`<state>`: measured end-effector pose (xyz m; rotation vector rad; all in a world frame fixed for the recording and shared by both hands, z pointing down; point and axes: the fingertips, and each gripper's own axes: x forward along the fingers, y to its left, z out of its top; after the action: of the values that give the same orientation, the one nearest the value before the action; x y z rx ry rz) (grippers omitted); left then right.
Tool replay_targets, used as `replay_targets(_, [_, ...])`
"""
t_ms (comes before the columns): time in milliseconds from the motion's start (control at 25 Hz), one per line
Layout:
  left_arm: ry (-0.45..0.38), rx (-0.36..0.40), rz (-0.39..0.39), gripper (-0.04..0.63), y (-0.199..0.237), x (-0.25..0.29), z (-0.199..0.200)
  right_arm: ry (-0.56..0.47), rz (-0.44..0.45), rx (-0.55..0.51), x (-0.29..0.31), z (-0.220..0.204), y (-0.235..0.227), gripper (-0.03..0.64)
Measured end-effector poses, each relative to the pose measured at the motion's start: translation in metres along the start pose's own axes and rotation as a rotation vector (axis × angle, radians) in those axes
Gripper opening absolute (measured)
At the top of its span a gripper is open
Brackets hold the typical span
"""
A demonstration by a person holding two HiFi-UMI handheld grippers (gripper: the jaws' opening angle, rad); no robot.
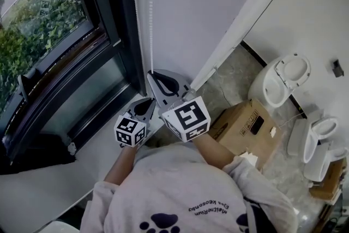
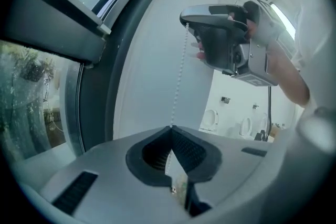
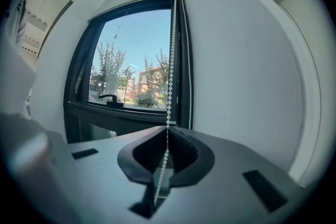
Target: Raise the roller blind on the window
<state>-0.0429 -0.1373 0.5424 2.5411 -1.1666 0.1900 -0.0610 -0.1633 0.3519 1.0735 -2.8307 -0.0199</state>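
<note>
Currently the left gripper [image 2: 170, 128] and the right gripper [image 3: 168, 131] both clamp the bead chain [image 3: 171, 60], which hangs along the window's [image 3: 131, 60] right frame edge. Pull straight down and avoid sideways jerks.

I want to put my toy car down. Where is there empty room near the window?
The pale window ledge, between the black window frame and the left tool, is bare. The marble floor beside the brown cardboard box is crowded with white ceramic toilets.

No text reads clearly. The grey sweatshirt [image 1: 180, 188] carries a small upside-down line of print and the cardboard box [image 1: 240, 133] a dark label, both too small to read.
</note>
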Motion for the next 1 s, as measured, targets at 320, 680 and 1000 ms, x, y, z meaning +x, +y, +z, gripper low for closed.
replay_targets(320, [0.083,-0.03,0.004,0.009,0.005,0.003,-0.039,0.071,-0.006,0.007,0.004,-0.042,-0.002,0.012])
replay_targets(680, [0.131,-0.058,0.017,0.015,0.014,-0.002,-0.064,0.112,0.007,0.025,0.007,-0.066,0.006,0.012])
replay_targets(1000, [-0.013,-0.067,-0.018,0.149,0.013,-0.016,-0.003,0.104,0.003,0.029,0.009,-0.066,0.002,0.012])
